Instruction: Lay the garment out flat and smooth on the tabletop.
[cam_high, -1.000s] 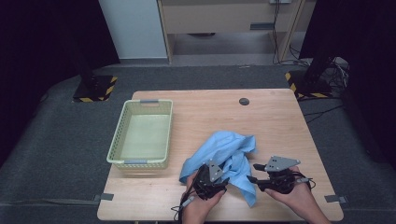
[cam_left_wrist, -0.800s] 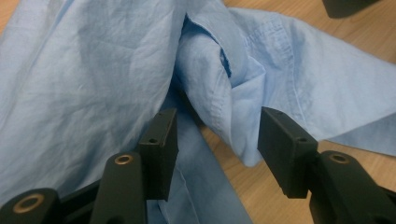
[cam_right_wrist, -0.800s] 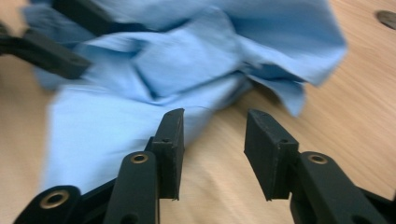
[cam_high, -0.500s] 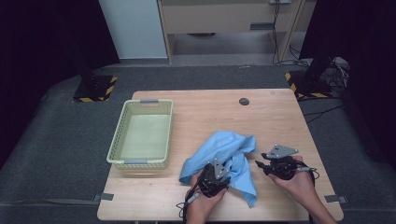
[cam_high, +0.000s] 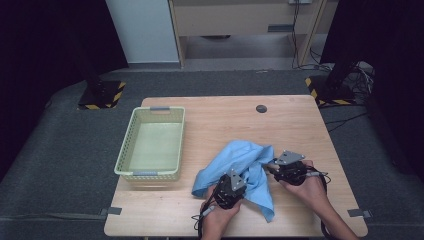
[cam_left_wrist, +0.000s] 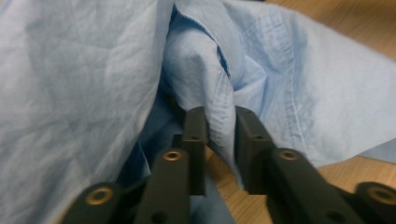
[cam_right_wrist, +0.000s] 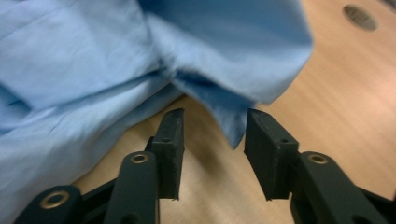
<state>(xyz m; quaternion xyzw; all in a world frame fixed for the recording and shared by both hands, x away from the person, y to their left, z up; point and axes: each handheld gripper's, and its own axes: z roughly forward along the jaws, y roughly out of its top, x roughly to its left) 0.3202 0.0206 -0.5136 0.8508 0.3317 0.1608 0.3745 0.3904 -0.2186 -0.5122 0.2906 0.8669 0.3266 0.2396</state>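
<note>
A crumpled light-blue cloth (cam_high: 246, 159) lies on the wooden table (cam_high: 225, 122), toward its near edge. My left gripper (cam_high: 242, 173) reaches into the cloth's near side. In the left gripper view its jaws have just been closing, and the left gripper (cam_left_wrist: 219, 128) now pinches an upright fold of the cloth (cam_left_wrist: 93, 70) between its pads. My right gripper (cam_high: 270, 166) points left at the cloth's right edge. In the right gripper view the right gripper (cam_right_wrist: 212, 128) is open, with a hanging corner of the cloth (cam_right_wrist: 93, 56) between its jaws and no pad pressing on it.
A pale green mesh basket (cam_high: 150, 173) stands at the table's left side, with nothing inside. A small dark round hole (cam_high: 261, 108) sits in the far part of the tabletop. Black-and-yellow stand feet rest on the floor beyond the table.
The right hand has moved away from the near edge and leftward, up to the cloth's right edge. The left hand has stayed put at the cloth.
</note>
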